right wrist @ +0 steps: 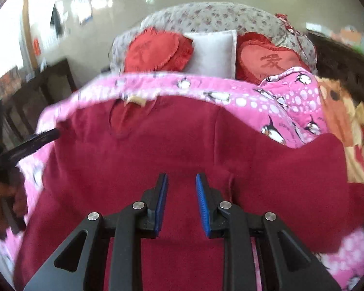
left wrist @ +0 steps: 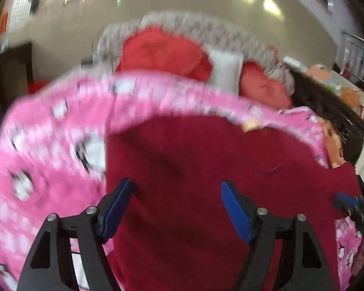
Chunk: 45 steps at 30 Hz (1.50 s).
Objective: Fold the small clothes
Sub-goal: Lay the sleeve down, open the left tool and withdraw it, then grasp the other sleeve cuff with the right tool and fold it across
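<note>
A dark red sweater (left wrist: 194, 169) lies spread flat on a pink penguin-print blanket (left wrist: 48, 145), its collar with a tan label (right wrist: 134, 100) at the far side. It also shows in the right wrist view (right wrist: 182, 145). My left gripper (left wrist: 176, 189) is wide open and empty above the sweater's left part. My right gripper (right wrist: 181, 181) is open with a narrower gap, empty, above the sweater's lower middle. The other gripper shows blurred at the right edge of the left wrist view (left wrist: 349, 201) and at the left edge of the right wrist view (right wrist: 31, 143).
The pink blanket (right wrist: 291, 104) covers a bed. Two red heart cushions (right wrist: 157, 51) and a white pillow (right wrist: 213, 53) lean on a floral headboard (right wrist: 218, 17). An orange patterned cloth (right wrist: 347, 126) lies at the right. Dark wooden furniture (right wrist: 36, 92) stands left.
</note>
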### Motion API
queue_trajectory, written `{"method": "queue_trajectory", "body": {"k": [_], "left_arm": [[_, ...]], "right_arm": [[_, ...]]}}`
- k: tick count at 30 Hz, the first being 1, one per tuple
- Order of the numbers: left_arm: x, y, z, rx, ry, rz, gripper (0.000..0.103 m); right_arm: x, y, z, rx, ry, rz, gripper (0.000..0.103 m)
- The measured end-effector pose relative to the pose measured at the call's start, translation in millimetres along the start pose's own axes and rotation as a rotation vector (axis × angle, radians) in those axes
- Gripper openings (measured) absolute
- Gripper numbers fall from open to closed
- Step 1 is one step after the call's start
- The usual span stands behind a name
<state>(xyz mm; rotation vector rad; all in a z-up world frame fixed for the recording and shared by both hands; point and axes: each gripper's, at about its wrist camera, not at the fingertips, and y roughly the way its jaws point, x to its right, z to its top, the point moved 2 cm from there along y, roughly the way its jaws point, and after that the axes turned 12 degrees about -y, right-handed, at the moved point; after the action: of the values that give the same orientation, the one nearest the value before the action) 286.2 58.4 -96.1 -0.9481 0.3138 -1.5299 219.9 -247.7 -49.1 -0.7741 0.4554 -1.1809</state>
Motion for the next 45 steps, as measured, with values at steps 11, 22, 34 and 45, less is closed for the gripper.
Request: {"method": "queue_trajectory", "body": {"k": [11, 22, 34, 45], "left_arm": [[4.0, 30.4, -8.8, -0.118, 0.036, 0.041, 0.103], [40.1, -62.8, -81.7, -0.02, 0.151, 0.002, 0.103], [28.8, -56.1, -119.1, -0.107, 0.079, -0.016, 0.102], [28.0, -52.1, -118.6, -0.109, 0.076, -0.013, 0.102]], "right_arm": [[-18.7, 28.6, -40.1, -0.037, -0.07, -0.043, 0.0], [56.6, -56.6, -46.9, 0.078, 0.124, -0.082, 0.012], [251.0, -70.7, -153.8, 0.034, 0.465, -0.295, 0.0], [267.1, -52.7, -149.7, 0.033, 0.488, -0.225, 0.0]]}}
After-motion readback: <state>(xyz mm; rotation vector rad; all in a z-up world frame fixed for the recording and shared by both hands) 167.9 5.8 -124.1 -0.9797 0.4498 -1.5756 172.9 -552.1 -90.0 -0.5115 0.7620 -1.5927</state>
